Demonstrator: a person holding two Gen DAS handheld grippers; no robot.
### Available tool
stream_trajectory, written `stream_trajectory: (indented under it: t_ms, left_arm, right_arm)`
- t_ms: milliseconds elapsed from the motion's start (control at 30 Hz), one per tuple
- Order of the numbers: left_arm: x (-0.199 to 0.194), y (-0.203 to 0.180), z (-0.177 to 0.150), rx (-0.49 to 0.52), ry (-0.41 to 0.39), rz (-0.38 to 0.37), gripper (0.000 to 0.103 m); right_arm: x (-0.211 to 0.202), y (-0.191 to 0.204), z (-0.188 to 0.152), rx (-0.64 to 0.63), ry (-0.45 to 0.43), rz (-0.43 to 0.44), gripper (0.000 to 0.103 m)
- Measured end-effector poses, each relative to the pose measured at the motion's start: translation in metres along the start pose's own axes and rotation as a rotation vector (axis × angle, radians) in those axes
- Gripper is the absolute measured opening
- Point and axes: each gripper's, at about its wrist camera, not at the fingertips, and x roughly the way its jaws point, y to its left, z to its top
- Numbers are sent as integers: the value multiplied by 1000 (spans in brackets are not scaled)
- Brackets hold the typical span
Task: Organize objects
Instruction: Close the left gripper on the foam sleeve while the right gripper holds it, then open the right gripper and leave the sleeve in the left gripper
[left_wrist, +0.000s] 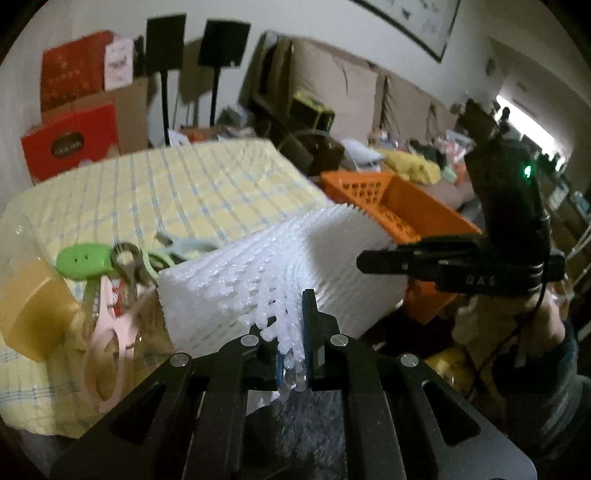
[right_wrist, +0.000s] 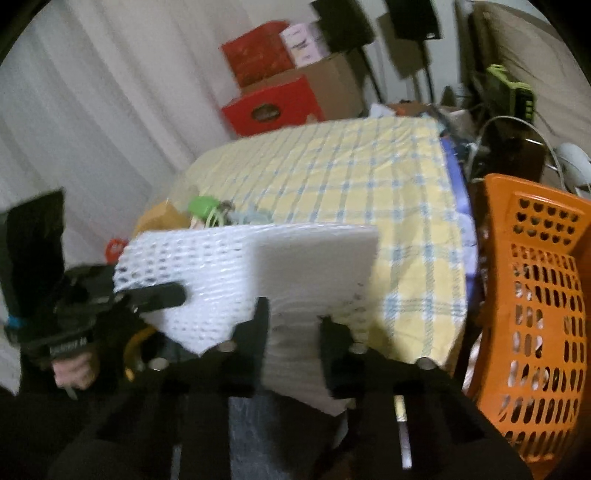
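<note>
The left gripper (left_wrist: 291, 343) is clamped tight on the frayed corner of a white foam net sheet (left_wrist: 280, 269), holding it above the near edge of a table under a yellow checked cloth (left_wrist: 177, 184). The right gripper (right_wrist: 291, 332) has its jaws narrowed around the sheet's (right_wrist: 258, 280) other edge, the foam between its fingers, pads apparently pressing it. In the left wrist view the right gripper sits at three o'clock of the sheet. At nine o'clock lie a green clip (left_wrist: 83, 260) and pink scissors (left_wrist: 107, 350). An orange basket (right_wrist: 539, 302) stands at three o'clock of the table.
</note>
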Motion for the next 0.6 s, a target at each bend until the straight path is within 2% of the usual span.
stream_trajectory:
  t_ms: [67,267,367,500,600]
  left_arm:
    - [-5,-2,3,-6,-36,21,7]
    - [-13,-6,8,-1,-77,84,7]
    - [-20,-5,11,-28,-109,68,7]
    - [-27,-3,16,-63,-139,57,7]
    - [-26,-9,16,-43,-139,77,7]
  right_arm:
    - [-5,-2,2,15,-30,3,12]
    - [-17,5,9,15,-88,-7,11]
    - [-23,6,11,19,-115,-37,11]
    - [-29,6,13,23,-134,-34,11]
    - [-36,8,13,17,-148,-36,11]
